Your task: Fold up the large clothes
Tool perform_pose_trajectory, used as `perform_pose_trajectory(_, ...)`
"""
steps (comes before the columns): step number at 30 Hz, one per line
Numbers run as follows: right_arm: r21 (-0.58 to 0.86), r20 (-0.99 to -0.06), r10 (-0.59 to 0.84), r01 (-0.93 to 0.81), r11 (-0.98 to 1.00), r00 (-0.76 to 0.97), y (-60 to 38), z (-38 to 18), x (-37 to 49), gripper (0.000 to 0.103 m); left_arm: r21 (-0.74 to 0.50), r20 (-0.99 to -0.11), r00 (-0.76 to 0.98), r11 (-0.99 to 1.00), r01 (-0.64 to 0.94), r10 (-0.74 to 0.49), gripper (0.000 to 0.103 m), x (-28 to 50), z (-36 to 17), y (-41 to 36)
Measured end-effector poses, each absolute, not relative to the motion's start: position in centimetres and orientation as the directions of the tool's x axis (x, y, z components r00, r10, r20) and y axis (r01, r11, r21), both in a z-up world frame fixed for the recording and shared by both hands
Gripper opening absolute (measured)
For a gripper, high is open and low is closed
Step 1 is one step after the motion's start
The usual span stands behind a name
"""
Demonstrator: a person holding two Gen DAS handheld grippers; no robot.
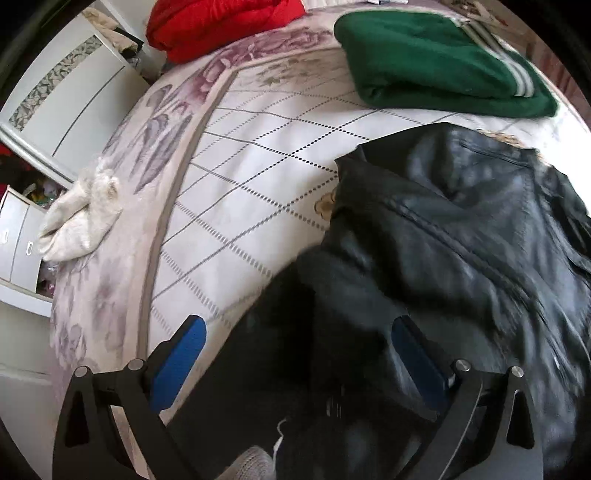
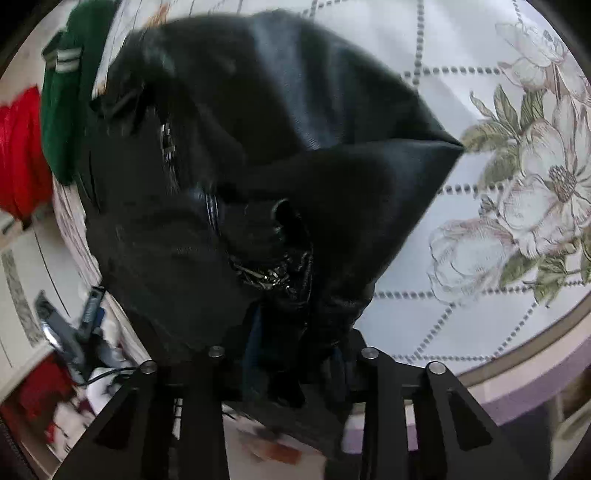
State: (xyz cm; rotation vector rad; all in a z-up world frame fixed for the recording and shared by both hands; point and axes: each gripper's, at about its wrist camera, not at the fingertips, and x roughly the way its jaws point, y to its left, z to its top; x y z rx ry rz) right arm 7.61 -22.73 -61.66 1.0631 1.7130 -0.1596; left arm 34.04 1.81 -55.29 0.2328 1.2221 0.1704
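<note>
You're working on a bed [image 1: 258,155] with a quilted floral cover, white wardrobe doors [image 1: 74,99] off to the left edge. Going left to right in the left wrist view: a cream knit [image 1: 81,218] bunched at the bed's edge, a red garment [image 1: 214,26] up top, a folded green sweater [image 1: 436,66] with white stripes, and then the black leather jacket [image 1: 461,229] you're folding, rumpled on the right half of the cover.

Your left gripper [image 1: 299,362] has its blue pads [image 1: 181,362] spread wide. Dark fabric sits between them, but the left pad is clear over bare bedcover, so nothing's pinched there.

Your right gripper [image 2: 291,369] is a different story: its fingers are narrowed on a bunch of jacket near the zipper [image 2: 258,275], and the leather drapes up from them. The pads are mostly buried in dark folds, so I'd say it's gripping, but it's hard to be certain.

What could bite you: leather is slick and heavy, and a bunched grab like that could slip if you swing it fast, dumping the panel in a crooked heap. With only one side held, the free half may drag and twist. Also watch the green sweater just beside the jacket; a wide sweep could knock its fold loose.
</note>
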Motion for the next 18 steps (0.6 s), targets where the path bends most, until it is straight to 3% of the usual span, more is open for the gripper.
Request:
perform_pose_trajectory(4,0.335,-0.865,0.494,0.634,0.697,-0.085,-23.3,-59.0,8.7,0.049,0.264,-0.908,0.329,0.964,-0.027,0.258,0.103,29.0,-52.8,0.7)
perform_pose_trajectory(7,0.313,-0.888,0.447,0.572,0.758,-0.107,-24.4,-57.5,9.3,0.063,0.272,-0.917,0.293,0.962,-0.035,0.270,0.103,25.3,-52.5,-0.4)
perform_pose_trajectory(10,0.326,-0.883,0.453,0.539,0.777,-0.119,-27.9,-56.9,8.2,0.064,0.334,-0.912,0.250,0.943,-0.012,0.326,0.103,21.1,-52.5,-2.3)
perform_pose_trajectory(18,0.249,-0.921,0.341,0.386,0.888,-0.190,-30.2,-57.8,8.2,0.065,0.589,-0.805,0.283,0.758,0.280,0.521,0.103,9.3,-54.4,-11.7)
